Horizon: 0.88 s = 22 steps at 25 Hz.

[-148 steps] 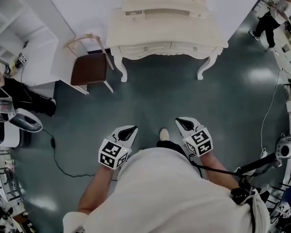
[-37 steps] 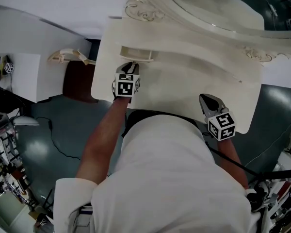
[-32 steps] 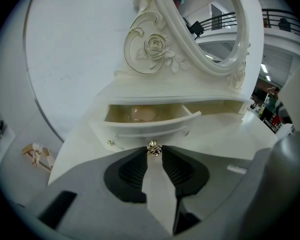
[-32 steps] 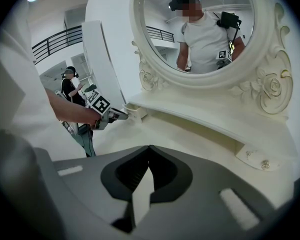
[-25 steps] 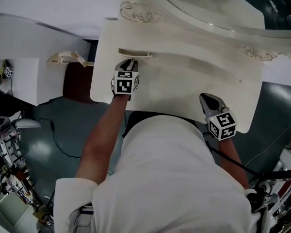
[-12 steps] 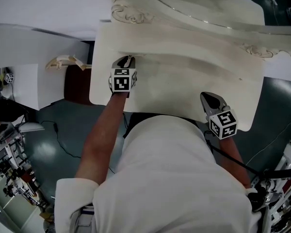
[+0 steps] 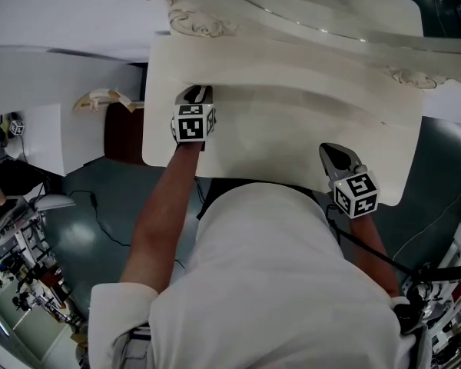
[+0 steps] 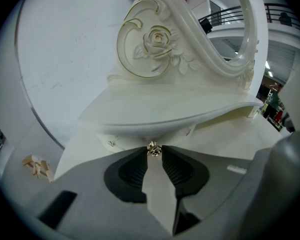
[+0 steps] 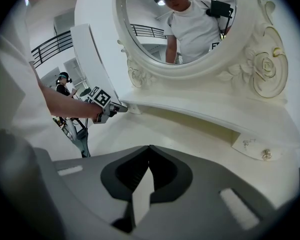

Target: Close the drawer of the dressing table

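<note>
**A:** What's different from a second and a half ago?

**B:** Start with the table (image 7: 292, 137). It fills more of the head view now, and the mirror (image 9: 185, 24) frame sits closer overhead, so the person has leaned in. The real change is the drawer (image 8: 130, 140). It stuck out from under the left end of the shelf (image 8: 165, 111) then, open box showing. Now nothing shows past the shelf edge from above, and in the left gripper view its front lies tucked right beneath the shelf.

**A:** So it's shut?

**B:** I'd judge it home or very nearly so. No gap shows, though the shelf shades the joint.

**A:** And the grippers?

**B:** The left gripper (image 7: 195, 92) has followed the drawer inward, and its tips now reach the shelf edge. Its jaws are clamped on the little knob (image 8: 153, 149), which sits pinched between the tips. The right gripper (image 7: 332, 151) has barely moved. It hangs over the table's front right, jaws pressed together with nothing between them.

**A:** What's left, then?

**B:** Probably only letting go of the knob and backing off, after perhaps a last nudge to seat it.
</note>
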Each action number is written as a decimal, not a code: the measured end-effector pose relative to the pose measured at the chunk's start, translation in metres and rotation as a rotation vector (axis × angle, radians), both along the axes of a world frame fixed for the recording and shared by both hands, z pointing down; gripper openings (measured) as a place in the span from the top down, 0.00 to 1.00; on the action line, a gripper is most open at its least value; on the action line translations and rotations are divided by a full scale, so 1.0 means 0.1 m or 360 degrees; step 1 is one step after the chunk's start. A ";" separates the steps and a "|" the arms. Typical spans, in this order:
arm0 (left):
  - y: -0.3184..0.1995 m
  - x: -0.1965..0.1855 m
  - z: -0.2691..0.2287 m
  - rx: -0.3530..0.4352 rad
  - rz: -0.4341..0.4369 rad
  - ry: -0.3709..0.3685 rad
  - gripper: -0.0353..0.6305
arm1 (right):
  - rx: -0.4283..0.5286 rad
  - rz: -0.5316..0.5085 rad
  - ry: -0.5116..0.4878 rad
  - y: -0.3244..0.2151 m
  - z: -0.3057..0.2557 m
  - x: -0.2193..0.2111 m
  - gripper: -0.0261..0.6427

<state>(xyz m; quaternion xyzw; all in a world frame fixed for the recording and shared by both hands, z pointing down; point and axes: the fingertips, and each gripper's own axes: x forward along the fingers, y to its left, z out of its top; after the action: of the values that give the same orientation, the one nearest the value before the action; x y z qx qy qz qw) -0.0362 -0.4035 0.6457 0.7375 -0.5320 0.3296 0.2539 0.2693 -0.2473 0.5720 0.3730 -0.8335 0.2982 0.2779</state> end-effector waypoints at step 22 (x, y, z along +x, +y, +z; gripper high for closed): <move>-0.04 0.01 0.02 -0.0035 0.0004 -0.0003 0.80 | -0.0025 0.0012 -0.0007 -0.01 0.07 0.05 0.96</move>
<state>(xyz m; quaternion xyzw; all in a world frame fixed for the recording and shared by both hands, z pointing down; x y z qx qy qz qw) -0.0353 -0.4073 0.6476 0.7351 -0.5276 0.3365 0.2610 0.2746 -0.2488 0.5790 0.3733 -0.8303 0.3067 0.2778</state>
